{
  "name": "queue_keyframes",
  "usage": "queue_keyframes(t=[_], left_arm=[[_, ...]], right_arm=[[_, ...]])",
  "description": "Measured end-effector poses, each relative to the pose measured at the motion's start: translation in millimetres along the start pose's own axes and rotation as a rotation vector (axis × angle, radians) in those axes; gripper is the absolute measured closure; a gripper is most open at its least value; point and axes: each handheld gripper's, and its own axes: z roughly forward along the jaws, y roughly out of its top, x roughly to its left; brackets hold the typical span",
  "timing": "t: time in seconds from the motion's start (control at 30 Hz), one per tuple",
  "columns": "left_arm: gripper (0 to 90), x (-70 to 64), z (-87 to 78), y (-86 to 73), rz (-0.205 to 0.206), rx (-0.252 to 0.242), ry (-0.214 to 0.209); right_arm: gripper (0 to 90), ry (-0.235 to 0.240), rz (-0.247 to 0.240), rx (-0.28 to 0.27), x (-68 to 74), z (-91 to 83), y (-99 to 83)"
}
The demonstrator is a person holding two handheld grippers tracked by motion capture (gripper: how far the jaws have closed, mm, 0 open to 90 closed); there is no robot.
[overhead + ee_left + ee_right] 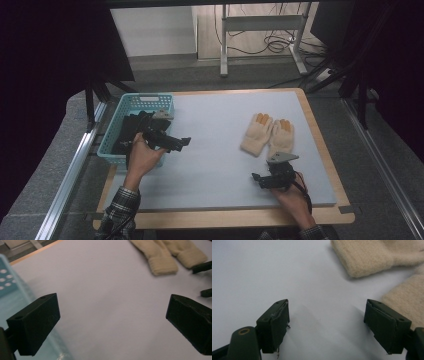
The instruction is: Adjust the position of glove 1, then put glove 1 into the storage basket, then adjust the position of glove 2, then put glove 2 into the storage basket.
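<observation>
a pale grey table (215,150) with a wooden edge carries cream gloves (268,134) and a teal basket (116,131).

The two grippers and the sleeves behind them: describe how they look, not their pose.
Both are black two-jaw tools. The left gripper has blocky, wedge-shaped jaws, and the right gripper has similar dark jaws with a small screw hole in each. Each carries a grey three-cornered plate on top, and a black cable loops by the right hand. The sleeves are plaid.
</observation>
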Motion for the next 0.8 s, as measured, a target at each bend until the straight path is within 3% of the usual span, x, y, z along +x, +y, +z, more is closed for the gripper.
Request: queue_keyframes(t=[0.23, 0.37, 0.47, 0.5, 0.63, 0.8], left_arm=[[0.0, -29.2, 18.1, 0.4, 0.042, -0.009, -0.059], [0.0, -45.0, 26.7, -0.9, 0.043, -0.04, -0.121], [0.0, -55.3, 36.3, -6.0, 0.068, -0.021, -0.122], [0.0, -59.6, 42.2, -11.9, 0.069, -0.013, -0.146], [0.0, -62.4, 47.8, -23.4, 0.069, -0.019, -0.145], [0.0, -63.5, 54.0, -44.7, 0.039, -0.014, -0.153]], right_arm=[[19.9, 0.0, 0.0, 0.0, -0.2, 0.0, 0.0], [19.8, 0.0, 0.0, 0.001, -0.2, -0.1, 0.1], [19.8, 0.0, 0.001, 0.0, -0.1, 0.1, 0.0], [19.8, 0.0, 0.001, 0.0, -0.1, 0.1, 0.0], [19.7, 0.002, 0.0, -0.001, -0.3, 0.0, -0.1], [19.8, 0.002, 0.002, -0.002, -0.3, 0.1, -0.1]])
